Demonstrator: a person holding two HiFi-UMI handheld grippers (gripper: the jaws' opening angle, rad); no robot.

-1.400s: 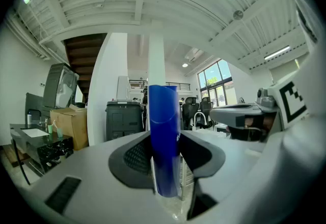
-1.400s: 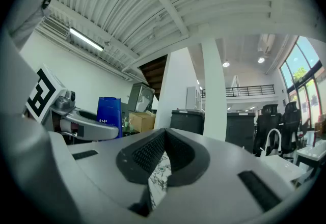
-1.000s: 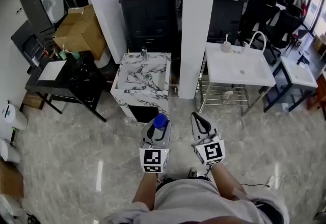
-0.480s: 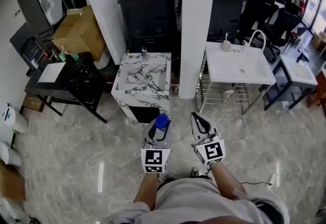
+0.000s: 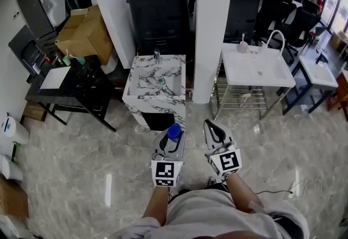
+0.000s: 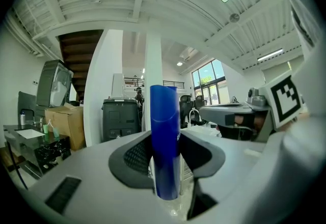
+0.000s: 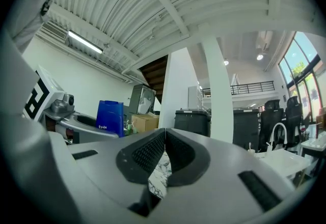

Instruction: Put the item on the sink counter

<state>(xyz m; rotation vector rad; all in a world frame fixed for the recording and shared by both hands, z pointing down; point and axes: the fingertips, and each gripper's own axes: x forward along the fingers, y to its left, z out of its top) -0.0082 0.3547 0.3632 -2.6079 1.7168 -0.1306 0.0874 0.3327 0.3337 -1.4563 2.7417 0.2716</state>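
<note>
Our left tool [image 5: 169, 144] is clenched on the upright blue cylindrical container [image 6: 164, 141], which stands between its jaws above the glossy tiled floor [image 5: 81, 167], near the white black-veined marble sink counter [image 5: 132, 93]. Our right tool [image 5: 213, 130] is closed on nothing.

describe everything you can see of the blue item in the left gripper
The blue item is a tall, smooth, straight-sided piece, plastic by its look, deep blue with small white print too small to read. It stands upright, clamped between the jaws of the left gripper, its top rising above them; something clear shows just below it. From above its top looks round. It hangs over the floor, short of the marbled sink counter, touching nothing else.
</note>
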